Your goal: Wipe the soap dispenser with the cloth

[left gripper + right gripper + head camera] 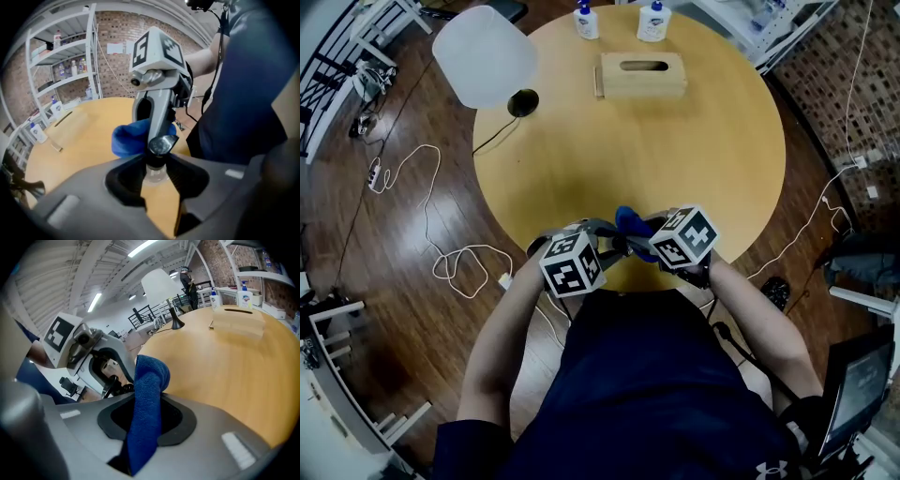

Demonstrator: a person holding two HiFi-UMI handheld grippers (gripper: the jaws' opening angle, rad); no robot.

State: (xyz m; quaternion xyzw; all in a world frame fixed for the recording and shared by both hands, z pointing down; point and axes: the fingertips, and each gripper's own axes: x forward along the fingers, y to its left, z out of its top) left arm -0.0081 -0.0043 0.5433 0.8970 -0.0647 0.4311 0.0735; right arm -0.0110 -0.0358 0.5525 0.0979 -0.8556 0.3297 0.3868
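The round wooden table (pixel 675 141) spreads out ahead of both your pairs of jaws, and its near edge lies just under them. A white lamp shade (pixel 485 54) stands far beyond your left jaws, on the table's far left rim. A wooden box with a slot in its top (pixel 642 75) lies well ahead of your right jaws, and two white pump bottles (pixel 587 21) (pixel 654 21) stand past it at the far edge.

You have brought the two grippers close together, tips nearly meeting over the near edge. Your right gripper (pixel 147 413) is clamped on the blue cloth (pixel 150 380). The cloth runs up between the two pads and bunches into a rounded fold just past the tips, and a strip of it hangs back toward you.

Your left gripper (pixel 156 164) is closed on the soap dispenser (pixel 153 174). Its clear body sits between the dark pads, and its black top sticks out just beyond the tips. The bunched cloth sits directly beyond that top, close against it. You cannot tell from these views whether the two actually touch.
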